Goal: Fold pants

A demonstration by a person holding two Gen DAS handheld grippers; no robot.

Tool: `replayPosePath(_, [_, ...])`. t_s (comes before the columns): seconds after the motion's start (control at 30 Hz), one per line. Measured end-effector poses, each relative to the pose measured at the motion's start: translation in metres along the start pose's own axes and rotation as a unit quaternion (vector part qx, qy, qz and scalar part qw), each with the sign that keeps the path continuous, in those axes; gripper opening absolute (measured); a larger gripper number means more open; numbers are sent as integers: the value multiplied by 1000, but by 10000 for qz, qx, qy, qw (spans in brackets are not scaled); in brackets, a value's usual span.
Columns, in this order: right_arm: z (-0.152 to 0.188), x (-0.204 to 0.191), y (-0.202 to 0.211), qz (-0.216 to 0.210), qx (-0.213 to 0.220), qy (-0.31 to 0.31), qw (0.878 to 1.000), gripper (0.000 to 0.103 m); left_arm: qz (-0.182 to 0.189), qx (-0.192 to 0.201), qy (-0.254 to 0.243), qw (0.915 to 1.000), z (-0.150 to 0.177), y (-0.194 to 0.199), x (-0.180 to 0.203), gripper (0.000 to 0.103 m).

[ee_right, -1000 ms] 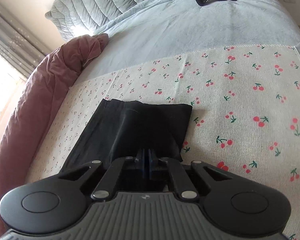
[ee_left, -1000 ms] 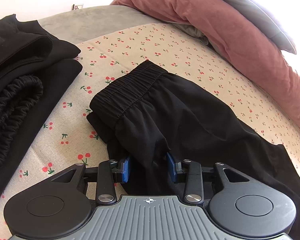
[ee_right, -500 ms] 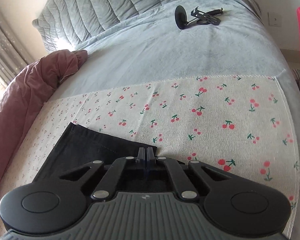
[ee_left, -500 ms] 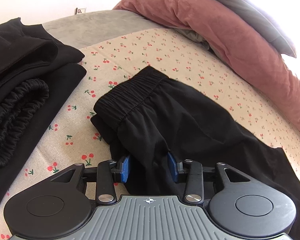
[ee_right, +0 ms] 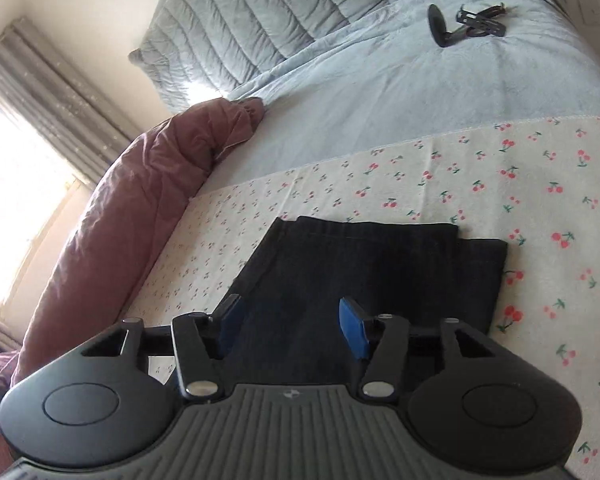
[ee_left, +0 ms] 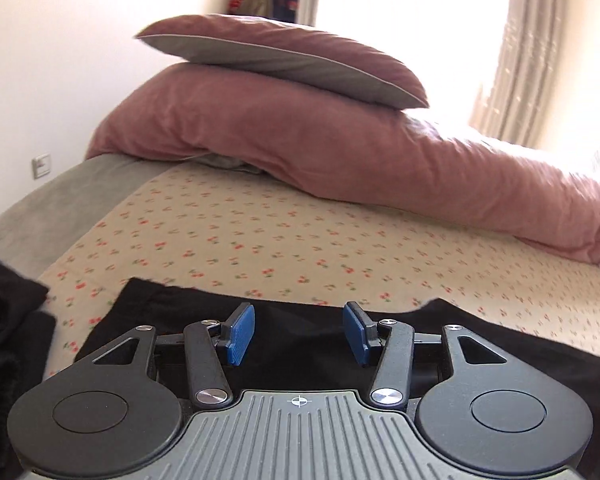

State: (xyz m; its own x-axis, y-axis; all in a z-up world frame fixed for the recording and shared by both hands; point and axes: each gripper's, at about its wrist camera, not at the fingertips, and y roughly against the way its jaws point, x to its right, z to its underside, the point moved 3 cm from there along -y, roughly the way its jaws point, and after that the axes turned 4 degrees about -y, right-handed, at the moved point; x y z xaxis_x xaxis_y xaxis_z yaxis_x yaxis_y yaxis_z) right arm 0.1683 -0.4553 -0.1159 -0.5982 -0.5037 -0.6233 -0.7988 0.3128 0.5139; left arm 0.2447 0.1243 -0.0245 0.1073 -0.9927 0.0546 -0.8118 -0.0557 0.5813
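Observation:
The black pants lie flat on the cherry-print cloth. In the left wrist view my left gripper is open and empty, just above the pants' near part. In the right wrist view the leg ends of the pants lie stacked, one hem offset from the other. My right gripper is open and empty above them, its blue pads apart.
A pink duvet with a pillow on it lines the far side. Other black clothes are piled at the left. A grey quilt and a black stand lie far off on the blue bedspread.
My right gripper has opened and let go of the pant leg ends, which now lie on the cloth. My left gripper has opened wider and tilted up toward the pillows.

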Motion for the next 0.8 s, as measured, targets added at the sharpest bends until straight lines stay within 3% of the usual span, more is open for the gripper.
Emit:
replayPosePath(0.1, [15,-37,-9,-277,-283,951,9947,49,356,-415,-501,9973,-17,-46,37,54])
replayPosePath(0.23, [27,-48,-17,-281,-597,1407,9879,53,905,-1116,-1101,9835,-17,-126,97,54])
replayPosePath(0.3, [25,-46,-19,-257,-669,1421,9873,54,951,-1246,-1539,9756,-13,-159,126,55])
replayPosePath(0.4, [17,-37,-21,-165,-650,1227,9902,55,622,-1545,-2062,9642,-6,-203,157,61])
replayPosePath(0.47, [15,-32,-22,-128,-670,1085,9918,56,515,-1361,-2266,9631,-4,-216,170,76])
replayPosePath(0.5, [13,-31,-22,-151,-706,1030,9921,56,574,-1256,-2379,9614,-2,-219,173,75])
replayPosePath(0.53, [13,-31,-22,-201,-734,992,9922,56,634,-1237,-2456,9594,2,-221,178,68])
replayPosePath(0.57, [15,-31,-20,-308,-775,949,9920,56,738,-1193,-2510,9578,5,-221,182,26])
replayPosePath(0.6, [16,-32,-18,-395,-798,930,9917,56,852,-1202,-2591,9546,8,-220,185,1])
replayPosePath(0.7, [11,-31,-12,-495,-634,860,9930,56,625,-979,-2864,9510,10,-219,194,0])
replayPosePath(0.8, [-5,-21,-8,-277,-374,863,9952,56,795,-904,-2375,9639,-1,-220,181,0])
